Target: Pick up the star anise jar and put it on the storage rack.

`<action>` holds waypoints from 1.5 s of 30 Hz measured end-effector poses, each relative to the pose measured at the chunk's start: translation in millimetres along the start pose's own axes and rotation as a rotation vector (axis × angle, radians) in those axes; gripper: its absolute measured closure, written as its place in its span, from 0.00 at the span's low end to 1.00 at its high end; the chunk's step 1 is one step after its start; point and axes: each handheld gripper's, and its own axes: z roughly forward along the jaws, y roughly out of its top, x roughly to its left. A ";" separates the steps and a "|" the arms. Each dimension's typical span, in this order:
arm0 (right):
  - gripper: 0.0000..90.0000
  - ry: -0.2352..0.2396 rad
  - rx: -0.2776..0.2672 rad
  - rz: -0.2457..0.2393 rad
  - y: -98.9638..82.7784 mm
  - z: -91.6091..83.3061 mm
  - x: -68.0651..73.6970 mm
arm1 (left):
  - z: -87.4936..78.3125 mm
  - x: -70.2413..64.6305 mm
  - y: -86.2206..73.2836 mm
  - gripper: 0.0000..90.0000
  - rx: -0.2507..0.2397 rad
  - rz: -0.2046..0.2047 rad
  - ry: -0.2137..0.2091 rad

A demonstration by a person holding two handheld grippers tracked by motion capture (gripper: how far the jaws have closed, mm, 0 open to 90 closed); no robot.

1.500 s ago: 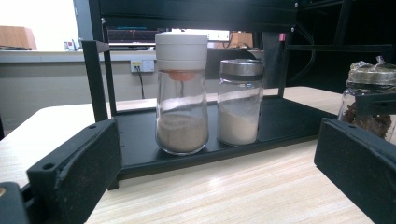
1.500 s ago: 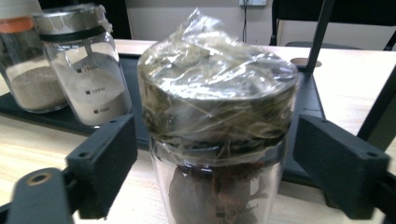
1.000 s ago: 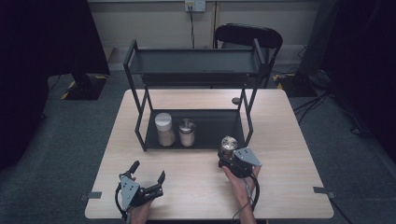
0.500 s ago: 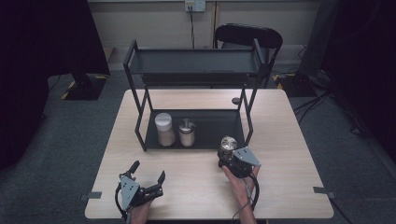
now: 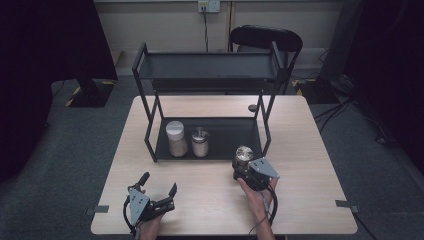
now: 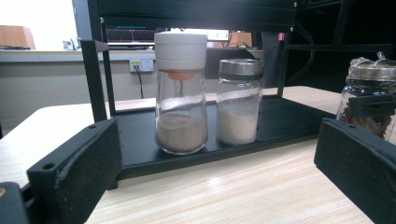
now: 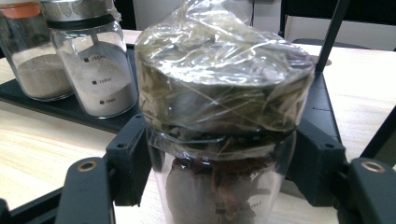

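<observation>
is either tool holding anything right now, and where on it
The right tool clamps the plastic-wrapped jar on its glass body, just under the lid. The left tool is open, holding nothing.

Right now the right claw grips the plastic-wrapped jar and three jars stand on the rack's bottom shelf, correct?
Not quite: two jars stand on the bottom shelf, the white-capped jar and the metal-lidded jar, as the high view shows. The right claw does grip the wrapped jar.

The wrapped jar's (image 7: 219, 121) base is cut off by the right gripper view's lower edge. The small dark object (image 5: 252, 108) behind the rack (image 5: 210, 75) cannot be identified.
</observation>
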 end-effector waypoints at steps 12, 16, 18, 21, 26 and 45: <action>0.35 0.026 0.002 -0.016 5.8 -2.4 0.1 | -0.2 -0.4 -0.4 0.00 -0.002 0.000 0.002; 0.35 0.031 0.001 -0.020 8.1 -3.3 0.4 | -0.2 -0.7 -0.4 0.00 -0.002 0.000 0.003; 0.35 0.033 0.000 -0.024 9.2 -4.1 0.3 | -0.2 -0.6 -0.3 0.00 -0.002 0.000 0.003; 0.35 0.035 -0.002 -0.026 10.6 -5.6 0.2 | -0.2 -0.6 -0.2 0.00 -0.002 0.000 0.003; 0.35 0.041 -0.002 -0.021 13.5 -7.3 -0.7 | -0.1 -0.4 -0.1 0.00 -0.001 0.000 0.002; 0.35 0.054 -0.004 -0.030 24.0 -8.4 2.0 | 0.0 -0.1 0.3 0.00 0.002 0.000 0.001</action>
